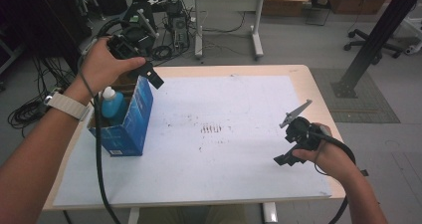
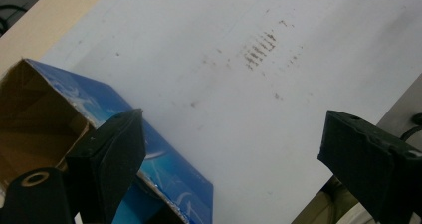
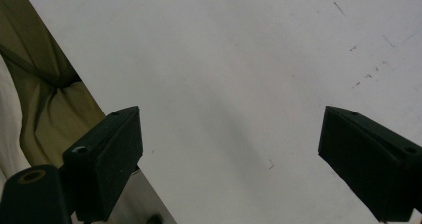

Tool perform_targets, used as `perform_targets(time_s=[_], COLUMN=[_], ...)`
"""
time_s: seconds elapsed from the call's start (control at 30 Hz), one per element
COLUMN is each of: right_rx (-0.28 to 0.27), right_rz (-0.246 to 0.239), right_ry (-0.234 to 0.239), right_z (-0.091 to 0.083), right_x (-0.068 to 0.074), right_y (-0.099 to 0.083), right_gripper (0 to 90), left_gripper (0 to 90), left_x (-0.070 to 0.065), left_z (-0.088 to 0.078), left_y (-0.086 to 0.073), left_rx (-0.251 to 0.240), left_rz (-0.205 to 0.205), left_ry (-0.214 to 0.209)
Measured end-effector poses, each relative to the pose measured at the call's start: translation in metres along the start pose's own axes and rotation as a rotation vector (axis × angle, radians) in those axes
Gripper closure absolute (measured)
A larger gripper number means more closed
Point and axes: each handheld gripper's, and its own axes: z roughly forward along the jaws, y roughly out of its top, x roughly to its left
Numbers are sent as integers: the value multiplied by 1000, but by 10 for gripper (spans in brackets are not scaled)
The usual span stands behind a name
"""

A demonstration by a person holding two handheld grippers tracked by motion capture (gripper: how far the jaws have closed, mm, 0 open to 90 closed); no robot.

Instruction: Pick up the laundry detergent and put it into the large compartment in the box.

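Two grippers are held wide open, empty: left gripper (image 1: 149,73) above the blue box (image 1: 130,122) at nine o'clock, right gripper (image 1: 284,157) at four o'clock over the surface (image 1: 224,154).

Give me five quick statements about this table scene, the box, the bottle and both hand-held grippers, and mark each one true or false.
1. The blue cardboard box stands open-topped at the left of the white mat. True.
2. A blue bottle with a white cap lies on the mat beside the box. False: it stands inside the box.
3. The left hand-held gripper is open. True.
4. The right hand-held gripper is clamped on the box. False: it is open over bare mat, far from the box.
5. The mat is spotless. False: dark smudges mark its middle.
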Motion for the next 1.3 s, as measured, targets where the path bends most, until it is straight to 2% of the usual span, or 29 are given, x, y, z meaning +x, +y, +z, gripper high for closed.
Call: perform_targets(time_s=[0.27, 0.5, 0.77, 1.3], right_rx=[1, 1, 0, 0], right_rz=[0, 2, 3, 5], right_ry=[3, 2, -2, -2], right_z=[1, 1, -1, 0], right_x=[0, 1, 2, 2], right_y=[0, 0, 1, 0], right_gripper=[105, 105, 105, 105], left_gripper=[112, 112, 113, 112], left_x=[-5, -7, -10, -11], left_z=[9, 17, 20, 26], left_y=[3, 2, 1, -1], left_rx=[19, 17, 4, 0], left_rz=[34, 57, 76, 83], left_ry=[-23, -37, -25, -38])
